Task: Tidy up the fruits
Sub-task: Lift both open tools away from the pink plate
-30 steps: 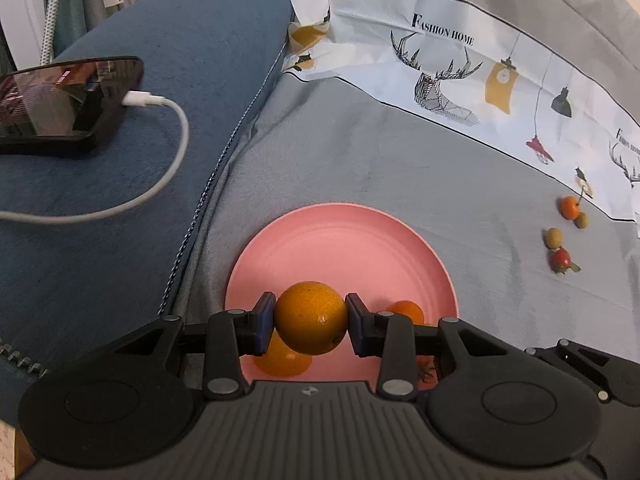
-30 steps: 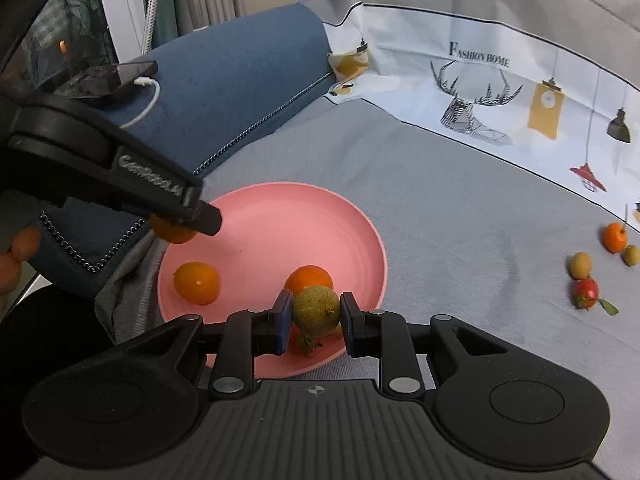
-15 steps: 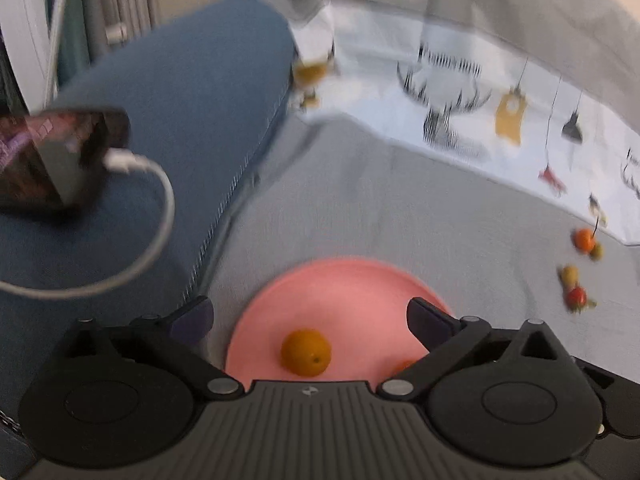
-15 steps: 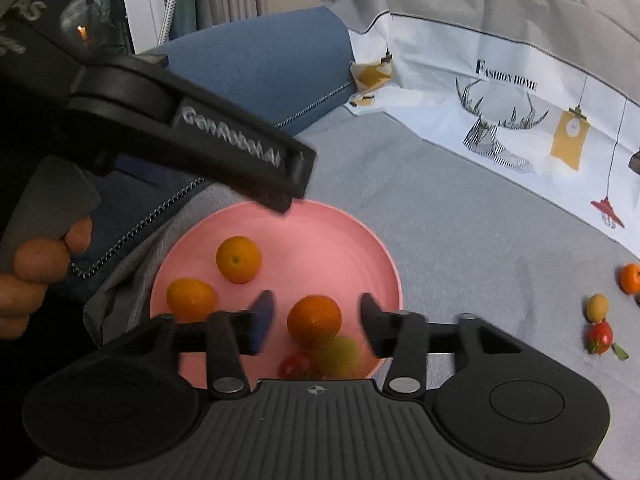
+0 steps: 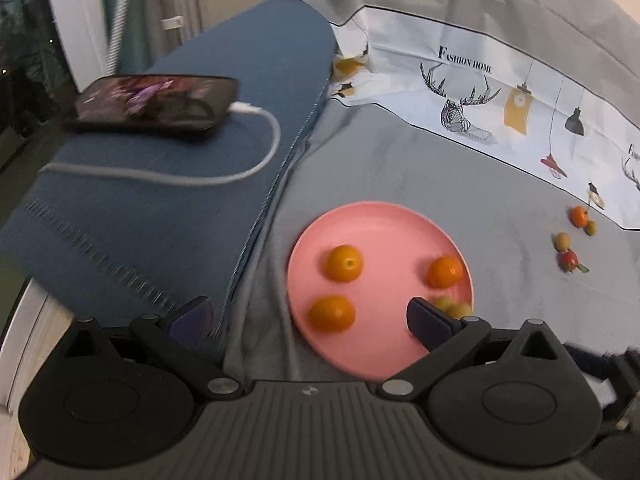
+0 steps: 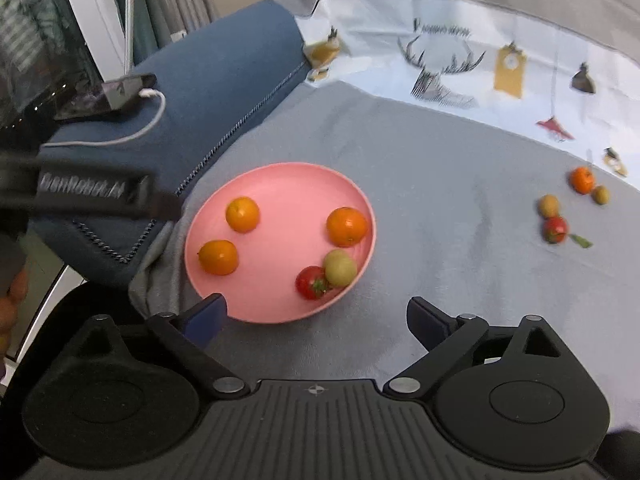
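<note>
Both tools spread wide, holding nothing: right gripper (image 6: 316,314) and left gripper (image 5: 308,316) near the pink plate (image 6: 280,176) with 5 fruits. Next, probably reach far right to the red fruit (image 6: 555,229); close gently, centred, avoiding the yellowish neighbour (image 6: 548,205) touching it.

Pink plate (image 6: 280,178) mid-frame holds three oranges (image 6: 242,214), a tomato (image 6: 310,282), a green fruit (image 6: 340,267); four small fruits (image 6: 554,229) loose far right.
</note>
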